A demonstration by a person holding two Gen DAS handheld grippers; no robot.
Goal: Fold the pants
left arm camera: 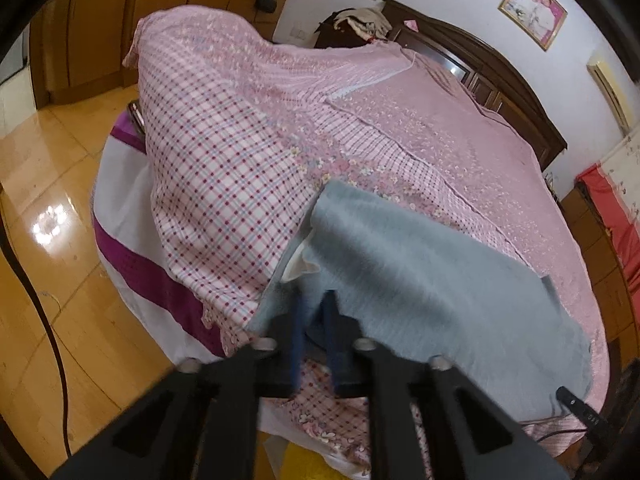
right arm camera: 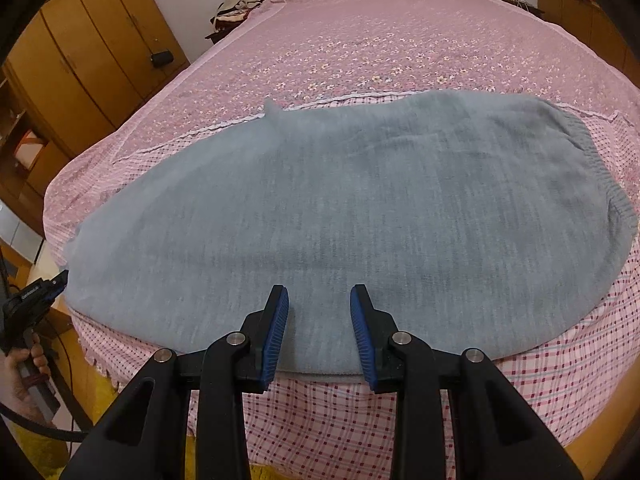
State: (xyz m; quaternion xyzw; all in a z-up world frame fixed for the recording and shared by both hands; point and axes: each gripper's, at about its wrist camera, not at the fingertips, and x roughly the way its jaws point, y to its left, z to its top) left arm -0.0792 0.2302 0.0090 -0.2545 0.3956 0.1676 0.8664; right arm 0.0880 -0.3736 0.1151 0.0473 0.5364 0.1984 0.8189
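Grey-blue knit pants (right arm camera: 340, 200) lie flat and folded lengthwise on the pink bed, waistband at the right (right arm camera: 592, 168), leg ends at the left. My right gripper (right arm camera: 320, 300) is open, its blue pads just above the pants' near edge, holding nothing. In the left wrist view the pants (left arm camera: 420, 272) stretch to the right, and my left gripper (left arm camera: 316, 304) has its fingertips under the leg-end cloth, which hides them; the jaws stand narrowly apart. The left gripper also shows at the far left of the right wrist view (right arm camera: 52, 284), touching the leg ends.
The bed (right arm camera: 360, 40) has a pink floral cover with a checked border (right arm camera: 320, 420). A raised checked quilt heap (left arm camera: 208, 152) lies left of the pants. Wooden wardrobes (right arm camera: 80, 52) stand at the left, a dark headboard (left arm camera: 500, 72) at the far end. A black cable (left arm camera: 36, 288) hangs over the floor.
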